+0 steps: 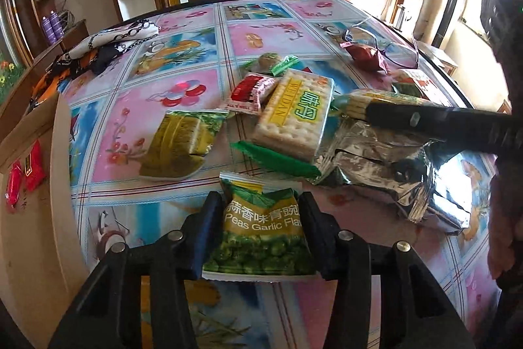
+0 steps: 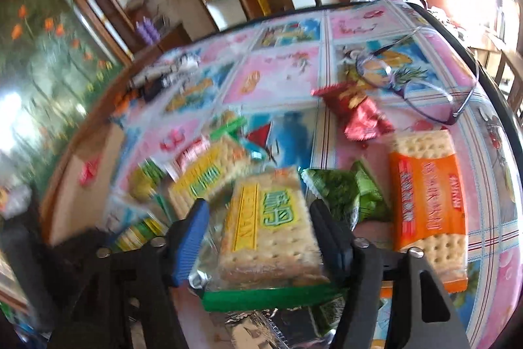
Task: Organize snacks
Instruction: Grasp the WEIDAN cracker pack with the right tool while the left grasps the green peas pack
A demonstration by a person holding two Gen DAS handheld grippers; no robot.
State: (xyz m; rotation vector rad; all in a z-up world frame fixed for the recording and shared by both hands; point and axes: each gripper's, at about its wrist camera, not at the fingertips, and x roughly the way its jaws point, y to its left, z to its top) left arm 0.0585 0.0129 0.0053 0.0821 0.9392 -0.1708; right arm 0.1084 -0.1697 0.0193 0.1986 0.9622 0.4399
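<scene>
Snacks lie scattered over a round surface (image 1: 183,31) under a glossy patterned cover. The sorting step looks under way: the left gripper (image 1: 261,231) clamps a crinkly garlic pea packet (image 1: 261,237) by its sides, just in front of the yellow-labelled cracker pack (image 1: 294,113). The right gripper (image 2: 258,231) has its jaws round a second cracker pack (image 2: 268,228), flat, rectangular, clear-wrapped with a green sealed end; blur hides whether they press it. Left of the first cracker pack stands a cardboard box (image 1: 29,126) with red packets (image 1: 26,175) at it, probably the goal. Next, carry the peas there without crushing them. A crumpled silver foil bag (image 1: 385,172) lies right of the crackers.
</scene>
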